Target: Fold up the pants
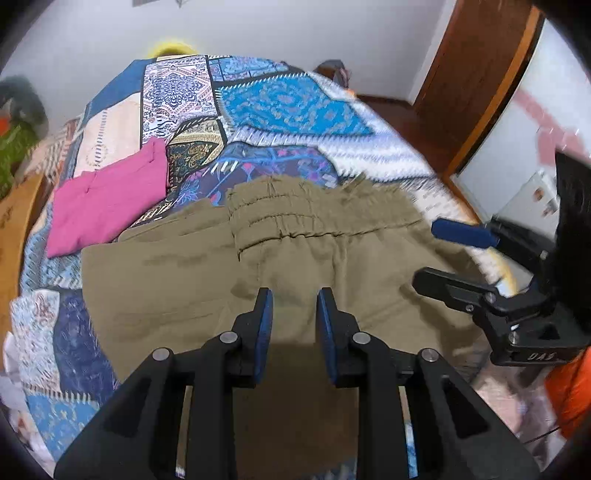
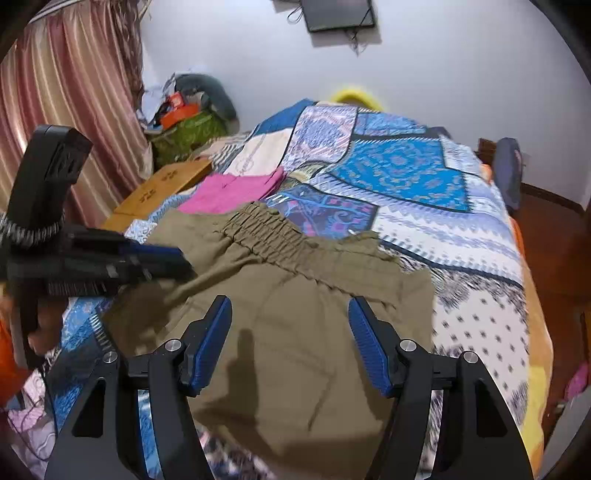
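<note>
Wall screen (image 2: 338, 14), right view only

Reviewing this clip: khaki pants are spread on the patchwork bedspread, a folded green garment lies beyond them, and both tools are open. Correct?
One slip: the folded garment beyond the khaki pants is pink, not green, as the left wrist view shows. The patchwork bedspread and the open left tool and right tool are right.

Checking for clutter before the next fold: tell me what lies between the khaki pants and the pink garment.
Nothing: in the left wrist view the pink garment sits right against the khaki pants, with only patterned bedspread showing around them.
</note>
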Tool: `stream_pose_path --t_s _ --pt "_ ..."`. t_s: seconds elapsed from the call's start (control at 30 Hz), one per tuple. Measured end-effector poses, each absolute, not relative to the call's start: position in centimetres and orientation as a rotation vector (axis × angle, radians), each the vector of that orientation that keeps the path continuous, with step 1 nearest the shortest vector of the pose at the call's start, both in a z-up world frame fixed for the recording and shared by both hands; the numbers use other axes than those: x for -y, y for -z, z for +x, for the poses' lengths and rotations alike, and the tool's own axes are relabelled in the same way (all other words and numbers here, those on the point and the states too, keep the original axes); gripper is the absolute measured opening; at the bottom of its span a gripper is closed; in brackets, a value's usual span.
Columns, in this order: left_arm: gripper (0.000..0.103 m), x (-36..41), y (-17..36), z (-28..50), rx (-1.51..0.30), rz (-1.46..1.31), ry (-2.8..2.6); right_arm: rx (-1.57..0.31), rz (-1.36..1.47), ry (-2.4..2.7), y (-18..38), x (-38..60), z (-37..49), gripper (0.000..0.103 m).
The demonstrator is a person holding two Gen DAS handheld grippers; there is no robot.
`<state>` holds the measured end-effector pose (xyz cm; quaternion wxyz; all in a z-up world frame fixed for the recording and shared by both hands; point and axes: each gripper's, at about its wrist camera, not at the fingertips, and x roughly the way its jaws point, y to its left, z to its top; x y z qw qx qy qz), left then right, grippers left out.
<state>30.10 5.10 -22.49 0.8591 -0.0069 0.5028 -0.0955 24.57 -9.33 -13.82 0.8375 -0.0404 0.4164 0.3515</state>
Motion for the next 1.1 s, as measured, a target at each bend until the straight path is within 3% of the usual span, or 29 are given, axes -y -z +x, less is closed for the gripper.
stream_pose_path --t_s 0.17,0.4,0.47,0.5,0.57,0.67,1.1 --pt "0.027 -7.0 24.4 29.9 -1.08 -0.096 0.229 -0.984 -0.166 -0.75 17.5 8.8 25.3 0.062" --pt "0.027 -8.8 23.8 26.7 -1.069 -0.055 0.155 -1.002 -0.149 -0.72 16.8 11.9 23.7 0.06" --pt "0.036 -9.3 23.8 25.5 -1.052 -0.02 0.118 -0.999 -0.169 -0.7 16.7 12.8 22.9 0.061" --pt "0.046 -9.8 23.8 24.6 -1.04 -0.002 0.088 -0.999 -0.173 -0.689 16.6 13.3 22.6 0.061" --pt "0.048 -10.6 23.6 23.1 -1.02 -0.009 0.084 -0.998 -0.184 -0.662 16.5 14.2 21.9 0.061" --pt "0.064 -11.3 23.6 21.5 -1.018 -0.001 0.047 -1.008 -0.203 -0.608 16.7 15.6 21.1 0.061" --pt "0.065 -16.1 22.3 18.7 -1.051 -0.04 -0.1 -0.944 -0.264 -0.534 14.4 17.7 19.8 0.064"
